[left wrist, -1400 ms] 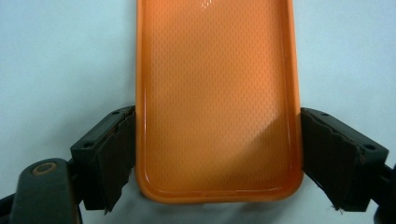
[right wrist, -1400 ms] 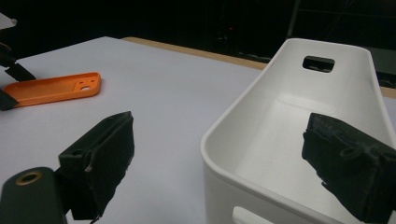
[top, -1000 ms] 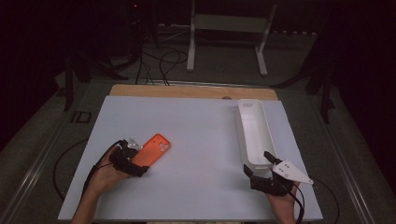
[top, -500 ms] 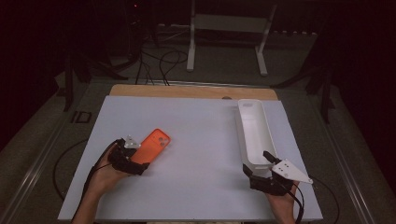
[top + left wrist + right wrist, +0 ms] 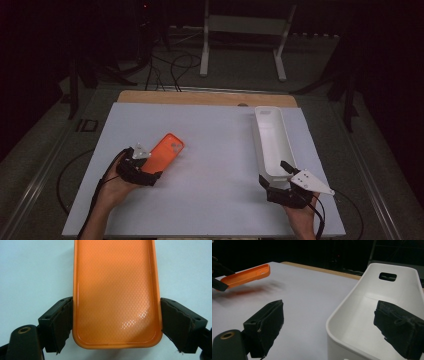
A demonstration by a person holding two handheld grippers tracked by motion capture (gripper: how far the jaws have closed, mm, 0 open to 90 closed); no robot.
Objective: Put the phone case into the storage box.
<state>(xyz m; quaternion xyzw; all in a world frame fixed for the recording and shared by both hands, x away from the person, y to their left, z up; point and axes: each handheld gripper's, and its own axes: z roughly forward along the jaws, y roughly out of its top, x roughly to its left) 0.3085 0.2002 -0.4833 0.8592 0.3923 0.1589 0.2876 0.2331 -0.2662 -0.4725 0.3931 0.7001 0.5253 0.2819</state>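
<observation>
You are seated at a white worktop [image 5: 215,150] in a dark room, with a strip of wooden edge along its far side. Your left gripper [image 5: 142,167] sits at the near left of the worktop, held in your left hand [image 5: 112,187]. Its jaws are clamped on the near end of an orange phone case [image 5: 165,150], one pad against each long side. In the left gripper view, the case [image 5: 116,292] lies with its hollow, mesh-textured inside facing up, and it runs straight away from the camera between the two black pads. In the right gripper view, the case [image 5: 247,276] appears raised a little off the worktop, slanting upward toward its camera-cutout end, with a blurred shadow beneath it.

Your right gripper [image 5: 282,187] is at the near right of the worktop, held in your right hand [image 5: 302,217], with a grey three-cornered plate on top. Its jaws stand wide apart and grip nothing. They straddle the near corner of a long white bin [image 5: 272,142], which lies lengthwise, running from near you toward the far edge. In the right gripper view, one jaw is outside the bin over the worktop and the other is over the bin's empty interior [image 5: 372,315]. A slot handle is cut into the bin's far end wall.

The case and the bin are well apart, on opposite sides of the worktop.
</observation>
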